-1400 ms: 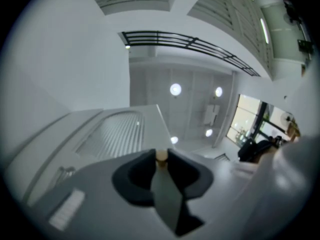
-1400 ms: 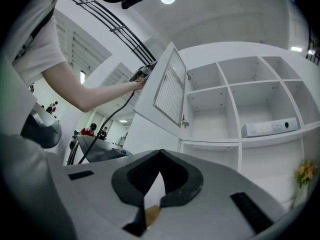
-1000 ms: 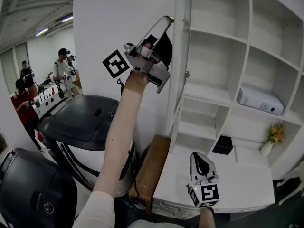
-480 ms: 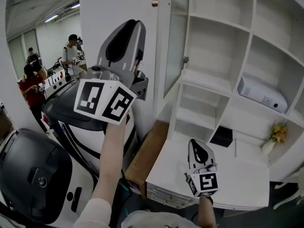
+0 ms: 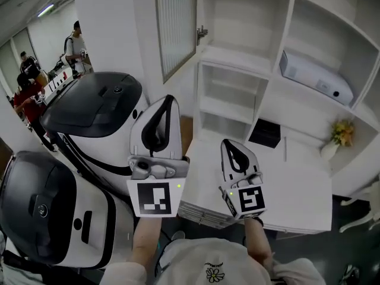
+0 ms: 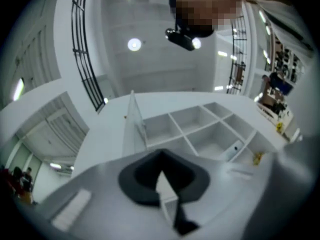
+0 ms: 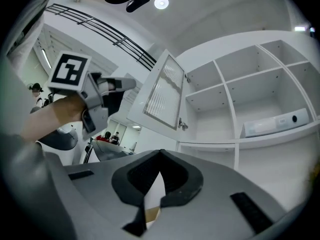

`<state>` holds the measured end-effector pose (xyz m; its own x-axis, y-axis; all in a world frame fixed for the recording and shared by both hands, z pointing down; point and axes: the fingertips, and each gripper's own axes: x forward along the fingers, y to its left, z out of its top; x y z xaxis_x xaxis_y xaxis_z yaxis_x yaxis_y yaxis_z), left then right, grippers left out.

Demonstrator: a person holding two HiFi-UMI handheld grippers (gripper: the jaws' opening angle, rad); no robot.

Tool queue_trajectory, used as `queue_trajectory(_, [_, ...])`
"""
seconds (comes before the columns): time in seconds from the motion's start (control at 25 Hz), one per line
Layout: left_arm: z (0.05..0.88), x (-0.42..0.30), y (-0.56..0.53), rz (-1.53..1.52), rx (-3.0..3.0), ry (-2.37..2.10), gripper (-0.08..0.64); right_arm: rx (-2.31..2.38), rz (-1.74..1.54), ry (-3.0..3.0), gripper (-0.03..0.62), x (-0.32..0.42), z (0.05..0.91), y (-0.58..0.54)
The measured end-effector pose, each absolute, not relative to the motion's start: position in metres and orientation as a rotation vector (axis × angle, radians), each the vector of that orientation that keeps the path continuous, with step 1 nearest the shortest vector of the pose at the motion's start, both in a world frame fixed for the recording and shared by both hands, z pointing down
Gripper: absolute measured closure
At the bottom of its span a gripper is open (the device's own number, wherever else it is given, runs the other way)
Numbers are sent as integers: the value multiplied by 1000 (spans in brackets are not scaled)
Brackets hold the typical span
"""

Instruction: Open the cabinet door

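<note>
The white cabinet door (image 5: 176,25), with a ribbed glass panel, stands swung out from the open shelf unit (image 5: 237,58); it also shows in the left gripper view (image 6: 134,129) and the right gripper view (image 7: 162,96). My left gripper (image 5: 168,103) hangs low in front of me, well below and clear of the door. Its jaws are closing together with nothing between them (image 6: 162,176). Beside it, my right gripper (image 5: 229,144) is over the white counter (image 5: 297,195), jaws together and empty (image 7: 159,171). The right gripper view also catches the left gripper (image 7: 125,84) at its left.
A white projector (image 5: 312,73) lies on a shelf at right, with a small flower vase (image 5: 335,140) and a flat black box (image 5: 265,132) below it. Two large black-and-white machines (image 5: 89,108) stand at left. People (image 5: 74,43) stand in the far room.
My left gripper has dropped from high up by the door's edge to low beside the right gripper and rolled over. The door now stands wider open. The right gripper shifted slightly.
</note>
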<state>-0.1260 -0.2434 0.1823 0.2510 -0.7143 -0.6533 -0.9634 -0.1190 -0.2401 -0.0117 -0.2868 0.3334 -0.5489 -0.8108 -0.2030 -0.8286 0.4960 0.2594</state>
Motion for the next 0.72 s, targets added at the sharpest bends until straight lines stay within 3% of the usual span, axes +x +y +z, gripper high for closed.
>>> queue_trajectory(0.32, [341,-67,-281,323,-2119,1711,555,-1571,457,2610,592,28,349,-287])
queue_trajectory(0.72, [368,-43,-305,291,-2244,1734,555,-1706,376,2530,592,63,371,-292])
